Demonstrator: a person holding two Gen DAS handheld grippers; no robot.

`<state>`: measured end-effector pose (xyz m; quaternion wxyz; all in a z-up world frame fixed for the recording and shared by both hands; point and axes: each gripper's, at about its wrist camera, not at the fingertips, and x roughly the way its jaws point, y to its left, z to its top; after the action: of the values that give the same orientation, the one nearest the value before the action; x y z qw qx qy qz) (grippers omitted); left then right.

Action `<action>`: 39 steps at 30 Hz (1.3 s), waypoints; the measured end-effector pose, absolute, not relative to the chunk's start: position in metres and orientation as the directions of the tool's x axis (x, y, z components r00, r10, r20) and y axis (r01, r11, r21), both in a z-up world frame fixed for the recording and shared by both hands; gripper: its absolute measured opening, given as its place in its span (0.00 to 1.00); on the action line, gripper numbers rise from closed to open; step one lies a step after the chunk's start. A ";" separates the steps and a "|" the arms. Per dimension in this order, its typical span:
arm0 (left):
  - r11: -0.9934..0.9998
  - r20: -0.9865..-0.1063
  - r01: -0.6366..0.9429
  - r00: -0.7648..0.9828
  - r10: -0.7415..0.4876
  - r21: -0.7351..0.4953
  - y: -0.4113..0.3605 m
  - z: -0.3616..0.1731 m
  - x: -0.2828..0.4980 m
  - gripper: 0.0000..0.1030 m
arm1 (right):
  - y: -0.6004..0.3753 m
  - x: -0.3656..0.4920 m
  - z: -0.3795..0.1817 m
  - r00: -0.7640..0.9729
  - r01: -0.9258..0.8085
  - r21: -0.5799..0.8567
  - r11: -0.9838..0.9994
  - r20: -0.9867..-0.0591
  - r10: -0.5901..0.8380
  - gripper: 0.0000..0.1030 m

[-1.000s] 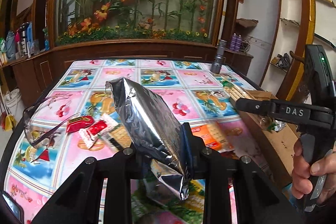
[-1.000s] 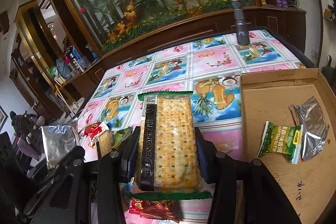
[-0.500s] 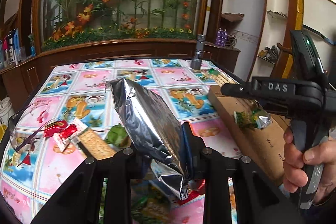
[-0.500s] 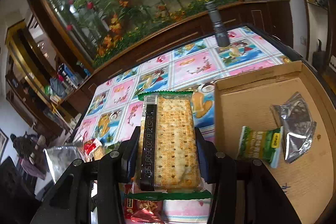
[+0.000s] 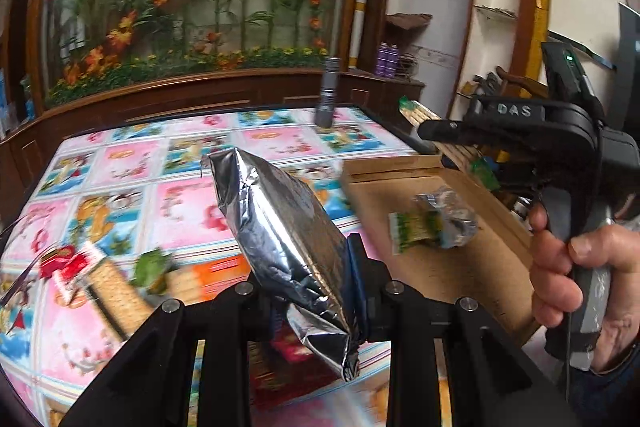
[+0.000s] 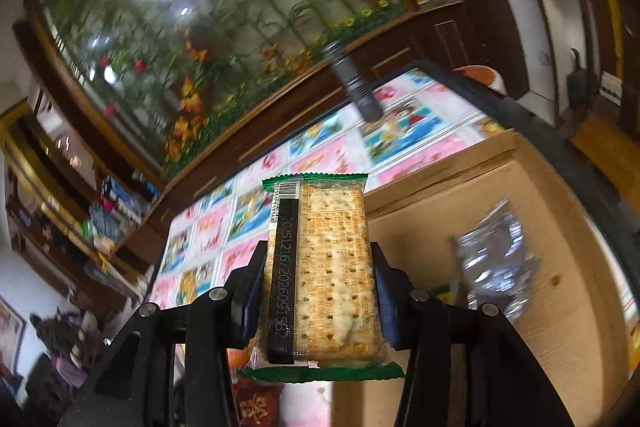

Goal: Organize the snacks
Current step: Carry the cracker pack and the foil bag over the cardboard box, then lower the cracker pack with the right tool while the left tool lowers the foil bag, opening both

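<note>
Cartoon-print tablecloth (image 5: 132,163) covers the table, with a cardboard box (image 5: 452,267) at its right side. Left gripper (image 5: 316,291) clamps a silver foil snack bag (image 5: 280,223) above the cloth. Right gripper (image 6: 318,291) pinches a cracker packet (image 6: 324,267) just beside the box, where a green snack packet (image 5: 416,229) lies.

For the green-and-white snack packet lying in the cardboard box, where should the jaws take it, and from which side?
Judging from the left wrist view, the green-and-white packet lies flat on the floor of the cardboard box, its right end against a crumpled silver wrapper. Probably best to come straight down from above and pinch across its narrow width near the free left end, away from the wrapper.
</note>
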<state>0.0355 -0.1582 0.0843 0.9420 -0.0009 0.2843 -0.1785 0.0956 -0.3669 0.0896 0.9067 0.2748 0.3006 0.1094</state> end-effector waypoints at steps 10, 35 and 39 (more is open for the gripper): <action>0.838 -0.594 0.522 0.628 -0.503 -0.157 -0.251 0.070 0.040 0.26 | -0.426 0.096 0.087 0.818 0.064 0.632 0.772 -0.476 0.322 0.49; 0.775 -0.659 0.576 0.480 -0.579 -0.261 -0.276 0.027 0.050 0.26 | -0.430 0.124 0.053 0.714 0.156 0.468 0.870 -0.662 0.228 0.49; 0.777 -0.658 0.572 0.483 -0.579 -0.264 -0.275 0.027 0.050 0.26 | -0.412 0.128 0.056 0.711 0.088 0.400 0.912 -0.666 0.223 0.49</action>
<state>0.0496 -0.2748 0.0273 0.8610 -0.0044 0.3836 -0.3340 0.1278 -0.4117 0.0560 0.9018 0.2058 0.3780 0.0374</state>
